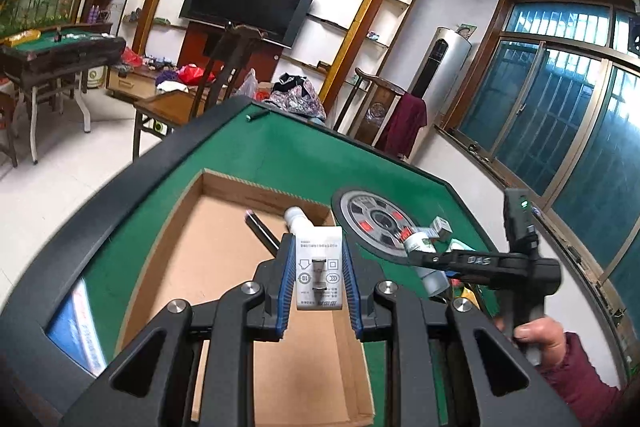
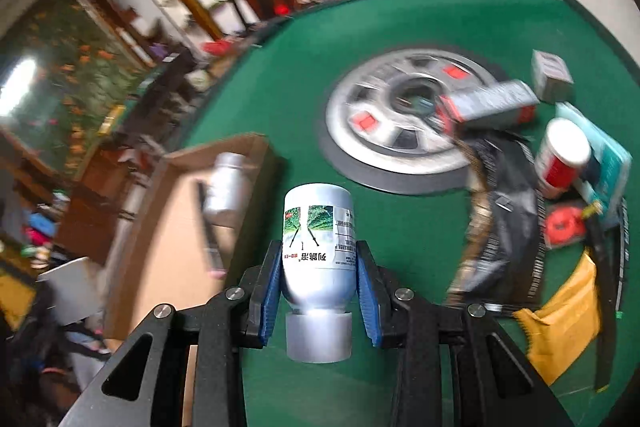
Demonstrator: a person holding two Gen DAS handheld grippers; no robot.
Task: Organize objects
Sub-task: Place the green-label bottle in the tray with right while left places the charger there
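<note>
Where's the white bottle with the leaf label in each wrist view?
Left wrist: white leaf-label bottle at right of centre, held crosswise in the right claw over the green table.
Right wrist: bottle at bottom centre between the claw's blue pads, cap toward the camera.
Shared landmark: round grey centre disc, beside the cardboard box.

Right wrist view: motion blur smears the room at 9 to 12 o'clock. Cardboard box [image 2: 168,227] contents indistinct. Grey carton [image 2: 496,103] text unreadable.
</note>
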